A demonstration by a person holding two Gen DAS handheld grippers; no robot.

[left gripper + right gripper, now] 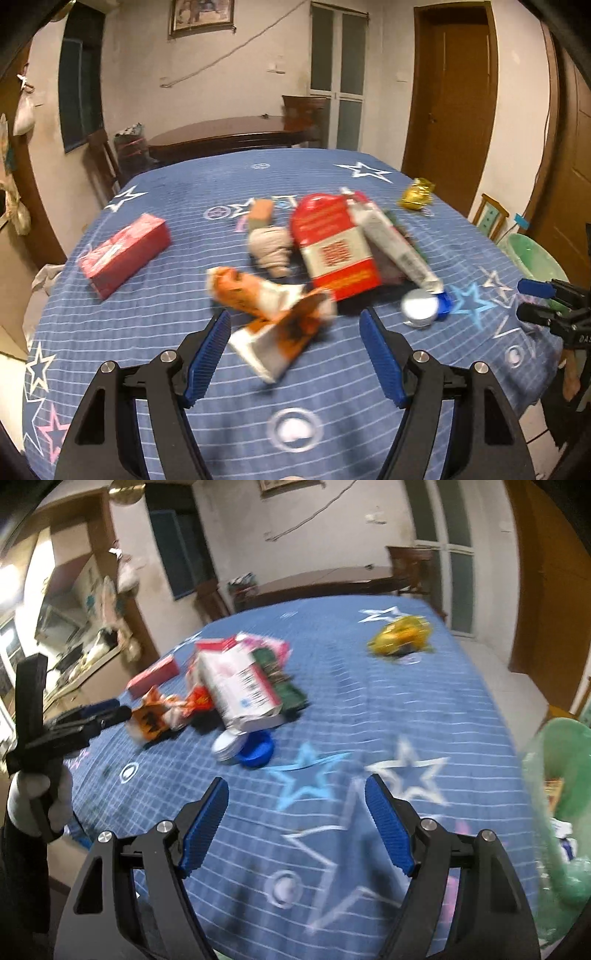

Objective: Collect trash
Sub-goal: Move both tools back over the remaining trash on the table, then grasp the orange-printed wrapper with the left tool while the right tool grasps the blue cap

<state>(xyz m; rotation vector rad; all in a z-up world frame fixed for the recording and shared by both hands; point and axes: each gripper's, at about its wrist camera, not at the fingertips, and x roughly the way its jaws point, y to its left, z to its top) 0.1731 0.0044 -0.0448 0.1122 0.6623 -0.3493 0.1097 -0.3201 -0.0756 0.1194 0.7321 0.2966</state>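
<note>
A heap of trash lies on the blue star-print tablecloth [184, 321]. My left gripper [295, 354] is open, its blue pads on either side of a crumpled orange and white wrapper [273, 314], not closed on it. Behind the wrapper lie a red and white box [334, 243], a white tube [391, 243], a wad of paper [269, 247], a round lid [424, 306] and a gold wrapper [415, 194]. My right gripper [295, 827] is open and empty above bare cloth, near the round lid [243, 747]. The left gripper shows in the right wrist view [92, 716] beside the orange wrapper [159, 720].
A red box [125, 254] lies at the table's left. A green bin with a plastic liner [561, 812] stands off the table's right edge. A dark wooden table [229, 134] and chairs stand beyond the far edge. A brown door [447, 107] is at the back right.
</note>
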